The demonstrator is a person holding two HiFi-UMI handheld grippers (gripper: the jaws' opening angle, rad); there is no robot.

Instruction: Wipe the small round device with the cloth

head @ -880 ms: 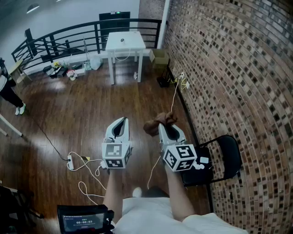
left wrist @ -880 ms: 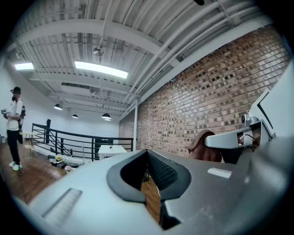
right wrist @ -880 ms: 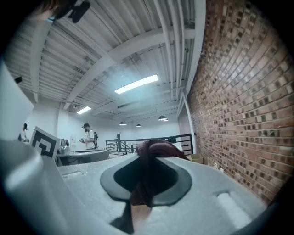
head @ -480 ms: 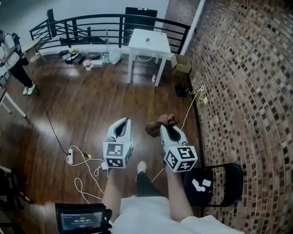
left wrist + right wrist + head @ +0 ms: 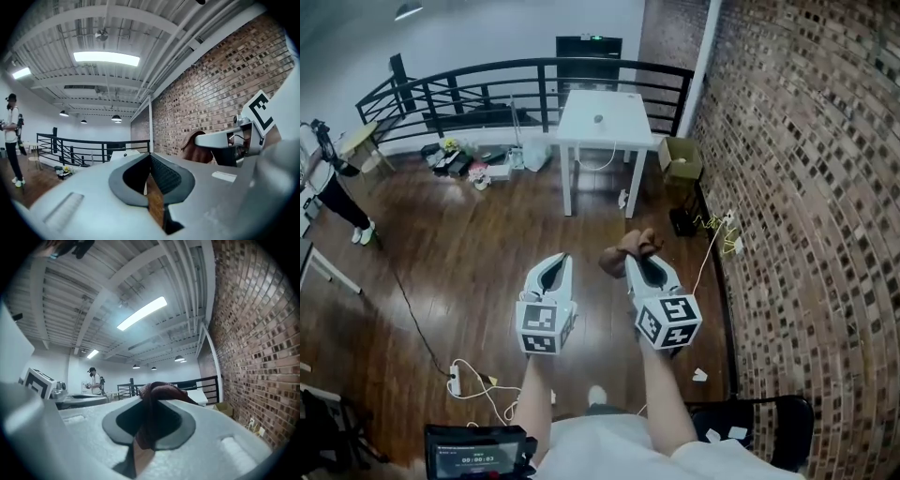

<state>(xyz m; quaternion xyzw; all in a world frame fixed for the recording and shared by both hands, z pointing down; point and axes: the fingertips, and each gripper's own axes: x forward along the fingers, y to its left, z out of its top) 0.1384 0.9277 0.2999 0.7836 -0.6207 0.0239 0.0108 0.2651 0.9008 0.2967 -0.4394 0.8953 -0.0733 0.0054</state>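
A dark wooden floor [image 5: 459, 253] is stretching up to a black railing [image 5: 487, 80] and a person [image 5: 328, 183] is standing at the far left. The small round device [image 5: 598, 119] is lying on the white counter [image 5: 623, 131] by the railing, well apart from both grippers. The left gripper [image 5: 556, 265] is hovering level over the floor, its fingers pressed together with nothing between them. Just beside it, the right gripper [image 5: 639, 264] is pinching the brown cloth [image 5: 628, 248] in its fingers, with the bunched end sticking out past the tips, and the brick wall [image 5: 806, 187] is running along the right side.
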